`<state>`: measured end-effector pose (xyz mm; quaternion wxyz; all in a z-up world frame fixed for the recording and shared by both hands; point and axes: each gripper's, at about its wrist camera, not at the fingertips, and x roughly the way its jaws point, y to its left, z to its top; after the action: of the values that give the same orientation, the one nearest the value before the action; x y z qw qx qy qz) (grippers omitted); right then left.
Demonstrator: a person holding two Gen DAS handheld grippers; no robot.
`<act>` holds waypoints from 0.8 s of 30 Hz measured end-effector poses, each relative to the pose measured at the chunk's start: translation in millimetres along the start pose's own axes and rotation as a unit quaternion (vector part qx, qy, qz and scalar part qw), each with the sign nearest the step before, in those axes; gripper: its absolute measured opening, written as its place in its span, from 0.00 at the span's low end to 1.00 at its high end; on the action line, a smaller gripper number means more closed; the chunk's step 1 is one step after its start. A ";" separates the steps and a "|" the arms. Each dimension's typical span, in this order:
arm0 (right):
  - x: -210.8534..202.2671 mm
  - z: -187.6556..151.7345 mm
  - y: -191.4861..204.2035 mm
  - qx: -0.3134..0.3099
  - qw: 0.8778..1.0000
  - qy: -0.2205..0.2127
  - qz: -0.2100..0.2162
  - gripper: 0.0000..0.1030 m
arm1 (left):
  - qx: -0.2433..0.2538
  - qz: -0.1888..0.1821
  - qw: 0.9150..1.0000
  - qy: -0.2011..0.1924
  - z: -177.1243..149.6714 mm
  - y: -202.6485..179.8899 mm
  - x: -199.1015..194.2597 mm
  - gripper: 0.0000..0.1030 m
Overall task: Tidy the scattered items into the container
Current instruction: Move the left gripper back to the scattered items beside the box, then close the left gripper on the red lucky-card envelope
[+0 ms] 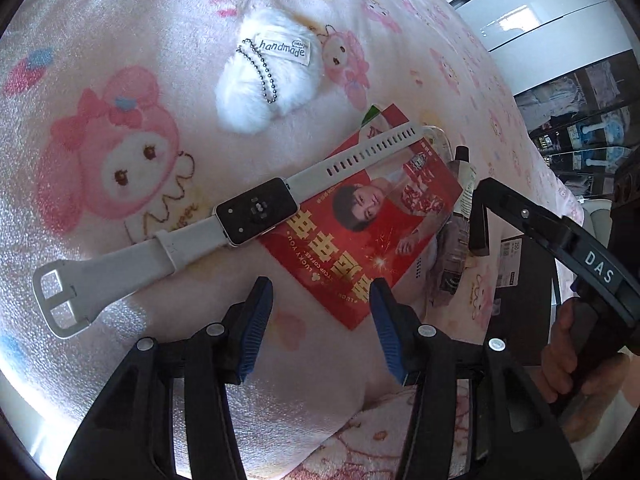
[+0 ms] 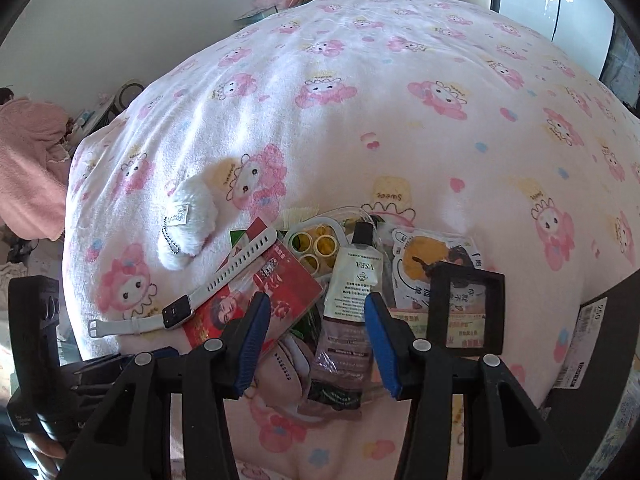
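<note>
A smartwatch with a white strap (image 1: pixel 256 212) lies across a red printed packet (image 1: pixel 360 232) on the pink blanket; it also shows in the right wrist view (image 2: pixel 178 314). A white fluffy keychain with a "handmade" tag (image 1: pixel 268 76) lies beyond it (image 2: pixel 188 220). My left gripper (image 1: pixel 320 312) is open and empty, hovering just short of the red packet's near corner. My right gripper (image 2: pixel 316 332) is open and empty above a squeeze tube (image 2: pixel 352 296). The right gripper's black body (image 1: pixel 560 236) shows at the right in the left wrist view.
A clear tray of yellow rings (image 2: pixel 316 244), a cartoon sachet (image 2: pixel 436 256), a small black square frame (image 2: pixel 464 308) and paper slips lie in the pile. A dark box with a barcode label (image 2: pixel 588 332) stands at the right. Furniture and a fridge (image 2: pixel 560 8) stand beyond the bed.
</note>
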<state>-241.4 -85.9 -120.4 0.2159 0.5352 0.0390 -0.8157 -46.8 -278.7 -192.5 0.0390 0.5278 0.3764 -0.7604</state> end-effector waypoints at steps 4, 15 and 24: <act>20.9 10.3 4.3 0.004 1.000 0.005 0.001 0.44 | -0.001 0.009 1.000 0.009 3.9 -2.4 8.1 0.53; 23.1 13.7 13.8 -0.039 0.998 0.037 0.028 0.28 | -0.019 -0.002 1.000 0.000 21.9 1.7 22.1 0.55; -9.2 -38.9 6.8 -0.073 0.997 0.031 0.010 0.26 | 0.010 -0.052 0.999 0.007 10.2 -10.7 14.0 0.59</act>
<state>-202.3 -77.7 -127.5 0.2614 0.5437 0.0994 -0.7914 -65.7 -272.6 -196.9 -0.0086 0.5136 0.3958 -0.7612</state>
